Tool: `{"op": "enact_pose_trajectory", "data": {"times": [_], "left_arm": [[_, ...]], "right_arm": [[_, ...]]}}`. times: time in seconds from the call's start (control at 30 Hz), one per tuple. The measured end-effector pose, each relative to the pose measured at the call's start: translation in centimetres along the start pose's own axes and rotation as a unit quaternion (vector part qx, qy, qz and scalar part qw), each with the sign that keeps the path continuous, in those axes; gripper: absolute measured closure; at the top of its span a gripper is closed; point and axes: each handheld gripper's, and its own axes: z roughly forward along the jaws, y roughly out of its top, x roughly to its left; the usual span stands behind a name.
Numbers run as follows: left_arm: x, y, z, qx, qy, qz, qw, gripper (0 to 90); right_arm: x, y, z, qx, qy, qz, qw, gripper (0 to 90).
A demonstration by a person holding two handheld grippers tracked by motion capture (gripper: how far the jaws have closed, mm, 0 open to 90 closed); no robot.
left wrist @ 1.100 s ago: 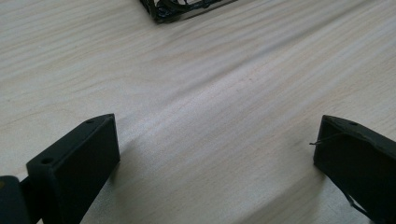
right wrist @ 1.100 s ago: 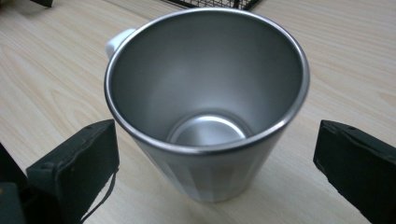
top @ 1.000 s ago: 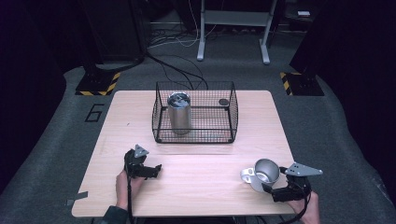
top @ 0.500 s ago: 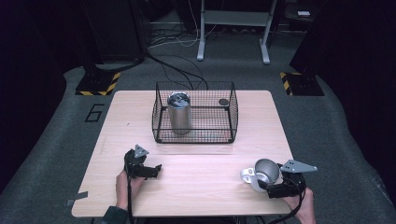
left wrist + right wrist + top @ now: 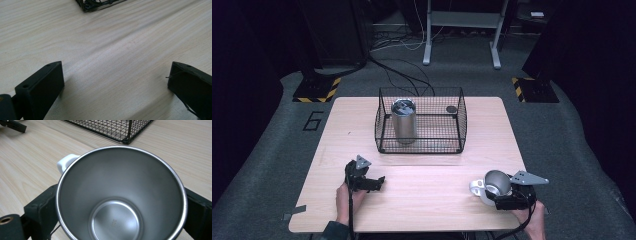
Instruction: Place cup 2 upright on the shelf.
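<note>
Right gripper (image 5: 504, 196): clamped on the steel cup (image 5: 497, 183) at the near right corner of the table (image 5: 437, 210); in the right gripper view the jaws stood against the cup's (image 5: 120, 195) two sides, one on each flank of the wall.
Left gripper (image 5: 371, 183): spread wide with nothing between the jaws, resting low over bare wood at the near left; in the left gripper view only wood grain lay in the gap.
Cup, position: near right, tipped so its mouth faced the right gripper's camera, with the white handle (image 5: 65, 162) pointing away toward the left.
Cup, long axis: ran roughly from base to mouth along the gripper's line of sight (not upright, judging by how squarely the interior showed).
Wire basket (image 5: 421, 120): stood at the middle of the far half of the table, well apart from the cup; a tall metal can (image 5: 404, 120) stood upright in its left part and a small dark disc (image 5: 452, 109) lay toward its far right corner.
Key relation: the basket lay far and to the left of the held cup, its right part free of the can.
Nearer hand: the right one, already holding the cup; the left sat well apart from it.
Likely next move: carrying the cup up and over the basket's near wall, into the free right part.
</note>
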Motion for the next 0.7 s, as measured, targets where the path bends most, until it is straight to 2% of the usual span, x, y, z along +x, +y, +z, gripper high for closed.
{"op": "enact_pose_trajectory", "data": {"times": [0.1, 0.3, 0.33, 0.37, 0.47, 0.7], "left_arm": [[0.0, 0.0, 0.0, 0.000, 0.000, 0.000, 1.0000, 0.4], [0.0, 0.0, 0.0, 0.000, 0.000, -0.001, 1.0000, 0.4], [0.1, 0.0, -0.1, 0.004, -0.001, 0.005, 1.0000, 0.4], [0.0, 0.0, 0.0, 0.001, -0.001, -0.001, 1.0000, 0.4], [0.0, 0.0, 0.0, 0.000, 0.001, 0.001, 1.0000, 0.4], [0.0, 0.0, 0.0, 0.000, 0.000, -0.001, 1.0000, 0.4]], "right_arm": [[0.1, 0.1, 0.1, -0.002, -0.009, 0.006, 0.9999, 5.6], [0.2, 0.2, 0.1, -0.003, -0.013, 0.016, 0.9998, 6.0], [0.2, 0.3, 0.1, -0.004, -0.012, 0.014, 0.9998, 6.0], [0.2, 0.4, 0.0, -0.002, -0.014, 0.011, 0.9998, 6.0], [0.2, 0.6, -0.2, -0.008, -0.012, 0.013, 0.9998, 6.0], [0.6, 1.7, -0.3, -0.007, -0.012, -0.001, 0.9999, 6.1]]}}
